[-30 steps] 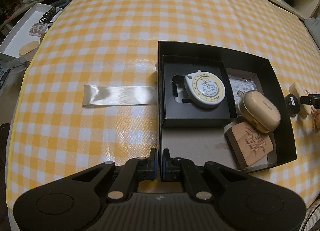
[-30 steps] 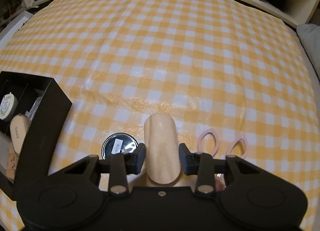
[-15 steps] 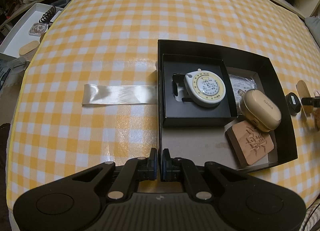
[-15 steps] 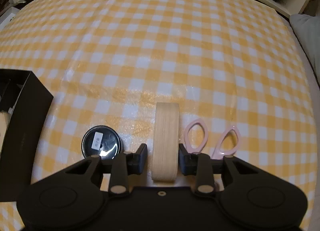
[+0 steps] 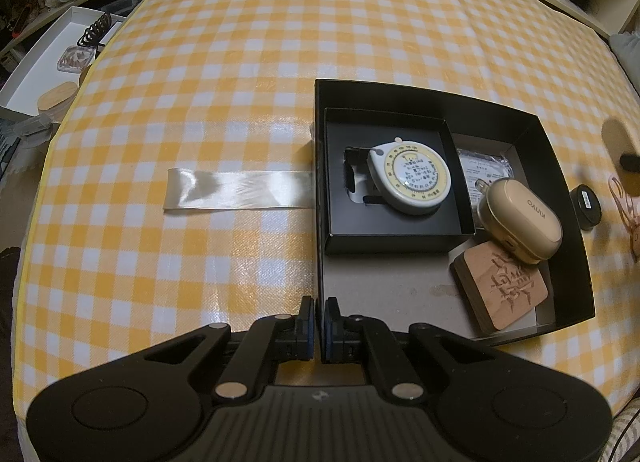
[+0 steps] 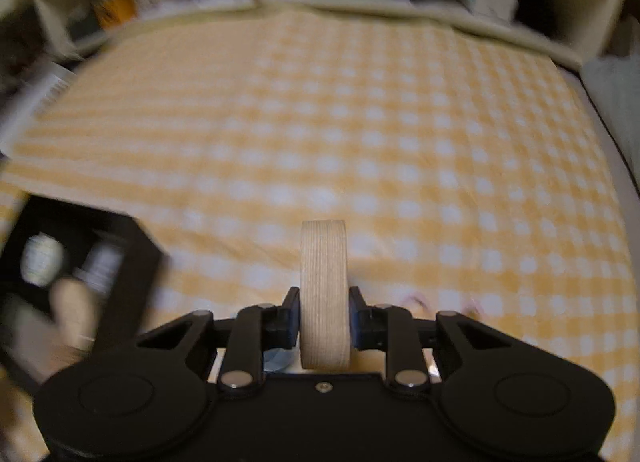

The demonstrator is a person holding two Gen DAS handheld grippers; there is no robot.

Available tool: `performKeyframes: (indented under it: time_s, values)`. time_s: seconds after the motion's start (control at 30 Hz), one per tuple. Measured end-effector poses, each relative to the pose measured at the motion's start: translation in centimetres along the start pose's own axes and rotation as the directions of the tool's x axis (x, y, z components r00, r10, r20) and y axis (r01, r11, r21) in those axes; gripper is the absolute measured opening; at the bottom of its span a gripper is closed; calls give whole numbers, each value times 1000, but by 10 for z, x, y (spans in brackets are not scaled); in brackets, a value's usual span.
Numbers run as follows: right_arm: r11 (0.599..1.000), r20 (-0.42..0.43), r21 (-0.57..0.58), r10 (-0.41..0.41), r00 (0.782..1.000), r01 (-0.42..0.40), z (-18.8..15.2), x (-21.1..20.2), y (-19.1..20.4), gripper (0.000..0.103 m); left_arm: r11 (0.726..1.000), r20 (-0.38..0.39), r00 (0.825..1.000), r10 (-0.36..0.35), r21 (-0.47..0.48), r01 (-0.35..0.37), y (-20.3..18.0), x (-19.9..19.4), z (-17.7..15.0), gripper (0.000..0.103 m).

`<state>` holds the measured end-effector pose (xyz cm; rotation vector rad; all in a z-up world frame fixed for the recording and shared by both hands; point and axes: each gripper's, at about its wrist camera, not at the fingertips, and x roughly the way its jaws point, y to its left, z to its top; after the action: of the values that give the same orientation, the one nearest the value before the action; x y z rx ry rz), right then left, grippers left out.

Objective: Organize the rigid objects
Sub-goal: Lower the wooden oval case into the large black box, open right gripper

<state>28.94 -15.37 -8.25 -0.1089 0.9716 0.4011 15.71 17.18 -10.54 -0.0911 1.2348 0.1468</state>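
Note:
An open black box [image 5: 572,262] lies on the yellow checked cloth. In it are a white tape measure [image 5: 412,180] in a small black tray, a gold earbud case [image 5: 520,218] and a carved wooden coaster [image 5: 500,290]. My left gripper [image 5: 320,322] is shut on the box's near-left wall. My right gripper [image 6: 324,314] holds a pale wooden piece [image 6: 324,294] on edge above the cloth. Its jaws are closing, with both pads against the wood. The left wrist view shows that wooden piece [image 5: 616,138] lifted to the right of the box.
A black round lid [image 5: 586,202] and pink scissors [image 5: 626,202] lie on the cloth right of the box. A satin ribbon [image 5: 240,190] stretches left from the box. A white tray [image 5: 36,74] with small items sits off the table's left edge. Shelves line the far side.
My right gripper closed on the wooden piece, which turned from flat onto its edge and rose off the cloth. The right wrist view is now blurred. My left gripper has not moved.

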Motion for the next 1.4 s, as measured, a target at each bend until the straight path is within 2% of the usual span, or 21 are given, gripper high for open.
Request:
performKeyframes:
  time_s: [0.07,0.17,0.3,0.47,0.53,0.67,0.83,0.87,0.9,0.97,1.1,1.17,1.4]
  values:
    - [996,34,-48,80,996,-78,2,-14,20,25,1000,1,1000,-1,-2,1,0,0,0,6]
    - [968,46,-154,205,978,-196,-1,-30,60,25,1000,1,1000,-1,-2,1,-2,1,-1,6]
    - [919,2,-259,309,951,-298,-10,-35,109,25,1000,1,1000,0,-1,0,-3,1,-1,5]
    - [862,-66,-311,400,914,-400,-14,-17,156,25,1000,0,1000,-4,-3,4,-4,1,-1,6]
    - [831,-91,-363,419,904,-422,-18,-11,169,25,1000,1,1000,-6,-4,6,-5,1,-1,6]
    - [784,-155,-441,412,898,-436,-21,10,193,25,1000,2,1000,-16,-11,16,-4,0,-1,7]
    - [717,-226,-496,437,871,-489,-30,22,215,25,1000,0,1000,-20,-15,20,0,1,-1,7]
    - [708,-238,-505,436,868,-494,-34,21,219,25,1000,-1,1000,-20,-15,20,0,1,-1,7]
    - [699,-230,-529,428,874,-481,-37,20,223,25,1000,-1,1000,-19,-16,19,1,2,-1,7]
    - [700,-232,-528,425,875,-480,-40,21,225,28,1000,-2,1000,-19,-16,19,1,3,-1,7]
    - [741,-231,-439,453,861,-508,-35,19,211,36,1000,2,1000,-19,-17,19,1,2,0,7]
    - [748,-233,-415,462,856,-517,-32,16,204,37,1000,2,1000,-17,-15,17,0,3,0,7]
    - [781,-230,-360,457,859,-511,-27,15,196,39,1000,2,1000,-18,-17,18,0,3,0,7]
